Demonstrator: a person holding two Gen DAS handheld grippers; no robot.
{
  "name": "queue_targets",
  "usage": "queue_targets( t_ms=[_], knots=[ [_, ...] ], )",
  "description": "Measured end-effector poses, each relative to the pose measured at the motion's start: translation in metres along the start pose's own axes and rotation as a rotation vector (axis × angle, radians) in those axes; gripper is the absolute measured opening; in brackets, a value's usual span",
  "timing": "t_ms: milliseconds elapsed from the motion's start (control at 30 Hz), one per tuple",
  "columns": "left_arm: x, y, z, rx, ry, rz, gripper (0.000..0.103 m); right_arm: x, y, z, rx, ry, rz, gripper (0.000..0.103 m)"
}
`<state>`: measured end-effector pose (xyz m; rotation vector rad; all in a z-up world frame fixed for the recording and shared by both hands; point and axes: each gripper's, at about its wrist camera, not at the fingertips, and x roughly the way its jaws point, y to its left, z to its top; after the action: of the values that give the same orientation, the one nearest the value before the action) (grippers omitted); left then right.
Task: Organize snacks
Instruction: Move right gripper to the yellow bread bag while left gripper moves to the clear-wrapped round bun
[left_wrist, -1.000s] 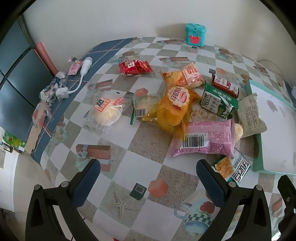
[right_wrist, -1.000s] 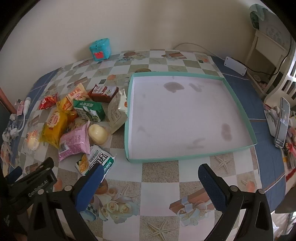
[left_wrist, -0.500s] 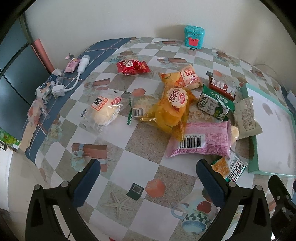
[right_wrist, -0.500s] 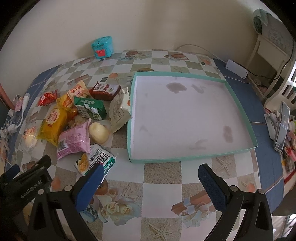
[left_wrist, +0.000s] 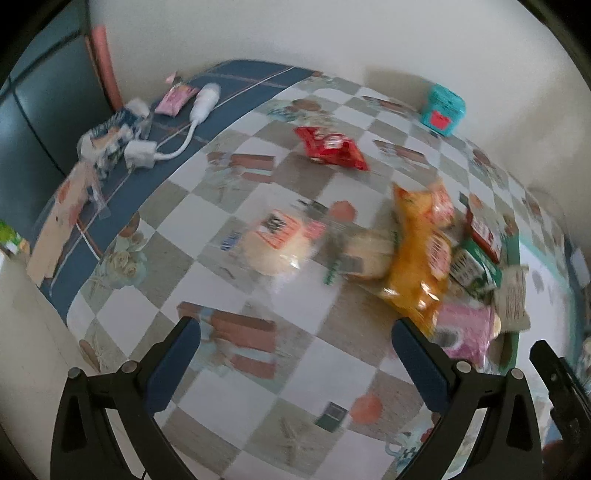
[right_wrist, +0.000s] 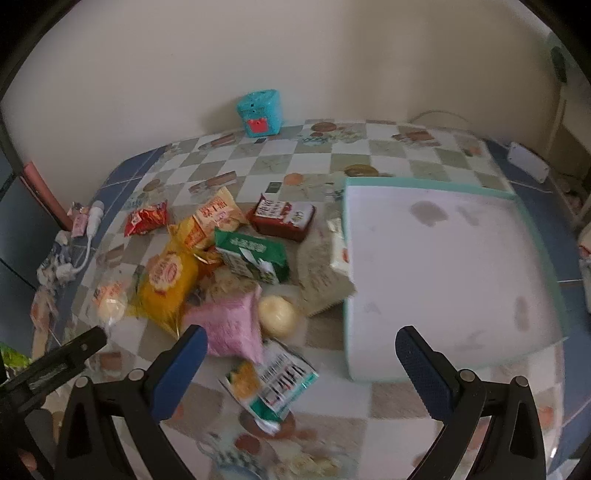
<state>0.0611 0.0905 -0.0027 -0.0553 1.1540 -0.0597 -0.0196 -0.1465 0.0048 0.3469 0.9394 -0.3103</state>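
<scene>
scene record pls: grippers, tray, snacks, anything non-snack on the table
left gripper: open, empty, over bare tablecloth
right gripper: open, empty
tray: teal rim, nothing in it, stained floor
snack pile: left of tray, all still on the table
red packet: apart from pile
non-snack: teal box by wall, white charger

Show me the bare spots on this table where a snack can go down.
The tray is bare inside. The tablecloth is free between the blue box and the snack pile, and in front of the tray. It is crowded left of the tray, packets overlapping.
</scene>
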Motion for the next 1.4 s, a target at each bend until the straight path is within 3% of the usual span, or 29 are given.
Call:
queue_targets(
  t_ms=[233, 367, 667, 833, 1000, 1400],
  knots=[
    [0.017, 0.036, 0.029, -0.058, 0.020, 0.034, 0.103, 0.029, 0.019, 0.013, 0.009, 0.035, 0.026, 0.103],
    [0.031, 0.041, 0.041, -0.073, 0.048, 0.017, 0.103, 0.028, 0.035, 0.021, -0.006, 0.006, 0.057, 0.103],
    [0.059, 0.021, 0.057, 0.072, 0.086, 0.048, 0.103, 0.041, 0.085, 0.027, -0.095, 0.008, 0.120, 0.102],
    [0.072, 0.015, 0.058, 0.126, 0.101, 0.060, 0.103, 0.056, 0.096, 0.029, -0.085, 0.046, 0.148, 0.096],
    [0.085, 0.012, 0.057, 0.137, 0.109, 0.046, 0.103, 0.072, 0.101, 0.029, -0.087, 0.083, 0.154, 0.084],
    [0.095, 0.006, 0.052, 0.147, 0.103, 0.045, 0.102, 0.095, 0.104, 0.028, -0.072, 0.139, 0.158, 0.081]
  ],
)
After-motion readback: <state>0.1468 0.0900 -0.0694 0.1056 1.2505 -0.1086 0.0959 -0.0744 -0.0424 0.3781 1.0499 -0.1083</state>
